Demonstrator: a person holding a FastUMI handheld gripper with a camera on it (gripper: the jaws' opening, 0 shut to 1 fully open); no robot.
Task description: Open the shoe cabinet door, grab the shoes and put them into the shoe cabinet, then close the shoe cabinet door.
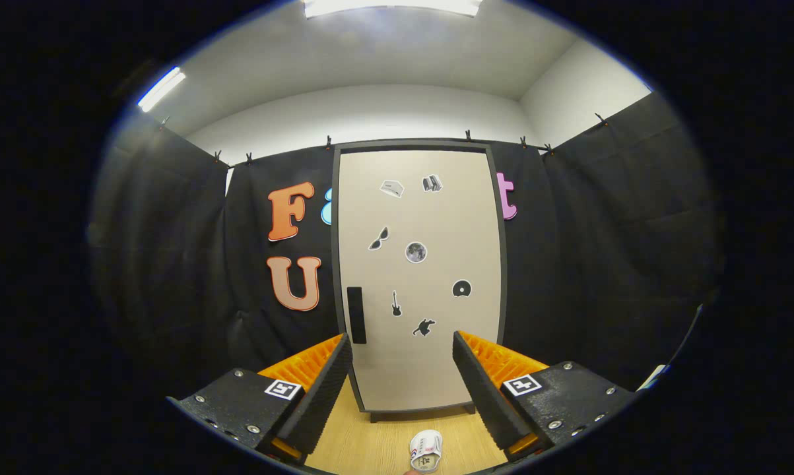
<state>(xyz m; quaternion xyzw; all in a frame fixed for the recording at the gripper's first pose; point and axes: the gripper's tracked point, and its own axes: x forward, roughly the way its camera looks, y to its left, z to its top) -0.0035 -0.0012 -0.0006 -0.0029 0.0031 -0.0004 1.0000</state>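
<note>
A tall beige shoe cabinet (420,277) with a dark frame stands straight ahead against the black cloth wall, its door shut. A black vertical handle (356,315) sits low on the door's left side, and several small stickers dot the door. A white shoe (426,450) with small coloured markings lies on the wooden floor, low between my fingers and short of the cabinet. My gripper (403,346) is open, its two ribbed black fingers (324,389) spread wide with nothing between them. The fingertips frame the lower part of the door, still some way off.
The light wooden floor (363,442) runs from under the fingers to the cabinet's foot. Black cloth walls close in on the left and right sides. A pale edge (654,377) of something shows low on the right beside the cloth.
</note>
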